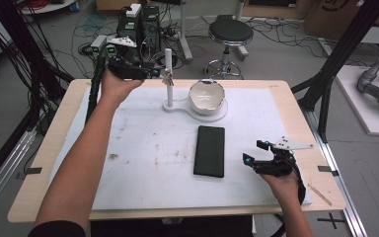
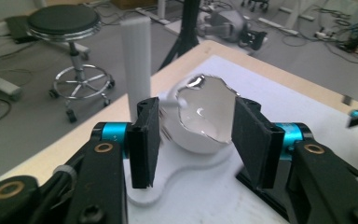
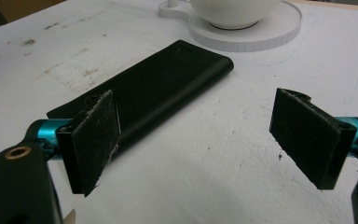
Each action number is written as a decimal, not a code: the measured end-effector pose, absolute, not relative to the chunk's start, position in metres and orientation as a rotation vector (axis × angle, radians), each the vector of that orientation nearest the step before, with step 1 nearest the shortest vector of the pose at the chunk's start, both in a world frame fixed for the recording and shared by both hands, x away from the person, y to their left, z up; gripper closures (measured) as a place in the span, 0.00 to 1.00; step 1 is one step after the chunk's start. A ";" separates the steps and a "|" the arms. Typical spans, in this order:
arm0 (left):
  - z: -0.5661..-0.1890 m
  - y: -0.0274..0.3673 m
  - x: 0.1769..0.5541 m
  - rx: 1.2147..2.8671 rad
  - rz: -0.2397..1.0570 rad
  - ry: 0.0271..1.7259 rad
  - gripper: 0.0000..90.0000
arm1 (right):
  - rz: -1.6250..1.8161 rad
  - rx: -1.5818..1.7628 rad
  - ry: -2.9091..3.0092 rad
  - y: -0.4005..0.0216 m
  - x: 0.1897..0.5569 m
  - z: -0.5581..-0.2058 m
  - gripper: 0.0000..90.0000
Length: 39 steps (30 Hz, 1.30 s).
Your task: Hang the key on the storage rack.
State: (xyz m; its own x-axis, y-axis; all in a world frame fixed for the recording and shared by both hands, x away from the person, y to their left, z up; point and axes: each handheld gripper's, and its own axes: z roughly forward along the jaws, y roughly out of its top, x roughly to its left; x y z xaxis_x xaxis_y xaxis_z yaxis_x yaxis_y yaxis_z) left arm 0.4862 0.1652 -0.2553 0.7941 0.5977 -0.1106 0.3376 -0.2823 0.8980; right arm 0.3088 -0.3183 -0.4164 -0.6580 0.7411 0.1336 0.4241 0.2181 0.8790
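Observation:
A white stand (image 1: 177, 105) at the back of the mat has an upright post (image 1: 168, 74) and a round base that carries a white bowl (image 1: 207, 97). A small bunch of keys (image 1: 167, 78) hangs against the post. My left gripper (image 1: 157, 72) is held level just left of the post, its tips by the keys. Its jaws are open in the left gripper view (image 2: 196, 126), with the post (image 2: 136, 60) and bowl (image 2: 204, 116) beyond them. A black flat case (image 1: 209, 150) lies mid-mat. My right gripper (image 1: 254, 151) hovers open to its right, with the case (image 3: 154, 88) ahead of its jaws (image 3: 200, 135).
The white mat (image 1: 148, 163) covers most of the wooden table (image 1: 49, 163). Behind the table stand a round stool (image 1: 230, 32) and computer boxes with cables (image 1: 138, 24). Black frame poles (image 1: 343, 49) rise at the right and left.

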 end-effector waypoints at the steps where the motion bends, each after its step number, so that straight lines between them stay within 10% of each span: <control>1: -0.255 0.165 0.486 1.895 0.299 0.708 0.56 | 1.414 1.091 2.187 -0.318 0.309 -0.416 0.18; 39: -0.388 0.200 0.349 1.882 0.227 0.643 0.15 | 1.374 1.095 2.207 -0.315 0.310 -0.419 0.18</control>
State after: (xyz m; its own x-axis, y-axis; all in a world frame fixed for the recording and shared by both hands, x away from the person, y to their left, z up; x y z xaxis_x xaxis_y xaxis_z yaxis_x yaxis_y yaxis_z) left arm 0.3495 0.1999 -0.3876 0.8355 0.5312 -0.1408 0.3252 -0.2713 0.9059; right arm 0.3104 -0.3149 -0.4186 -0.6553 0.7455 0.1219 0.4383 0.2438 0.8651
